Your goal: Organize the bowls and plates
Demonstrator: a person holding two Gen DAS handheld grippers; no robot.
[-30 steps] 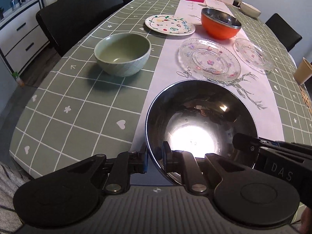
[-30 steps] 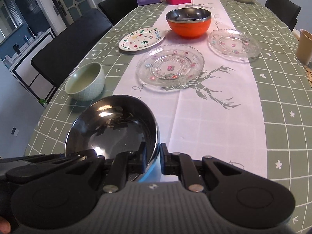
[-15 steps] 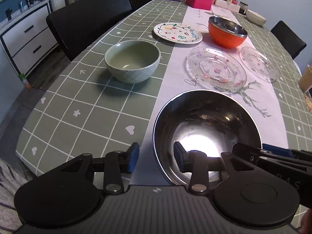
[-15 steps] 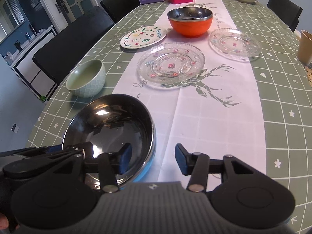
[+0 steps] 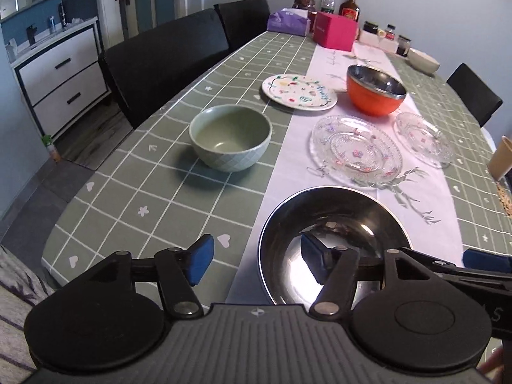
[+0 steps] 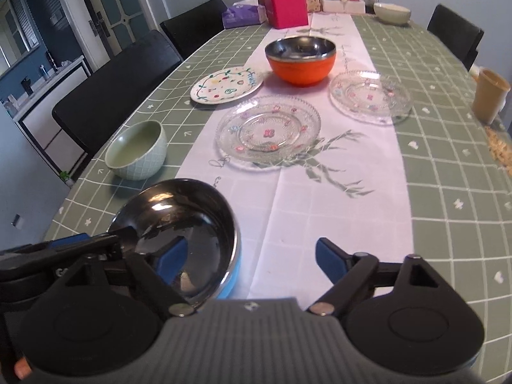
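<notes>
Both tools gape wide, gripping nothing: left tool (image 5: pixel 256 264) and right tool (image 6: pixel 248 259) straddle opposite rims of the steel bowl (image 5: pixel 332 233) on the counter (image 5: pixel 166 192).

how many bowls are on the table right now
4: steel bowl with blue outside nearest, between both claws; green bowl near the left edge; orange bowl mid-runner; pale bowl at the far end. Others may sit out of view.

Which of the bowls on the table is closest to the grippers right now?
The steel bowl with the blue outside, right at both open grippers. The green bowl sits farther out to its left; the orange bowl stands beyond the glass plates.
</notes>
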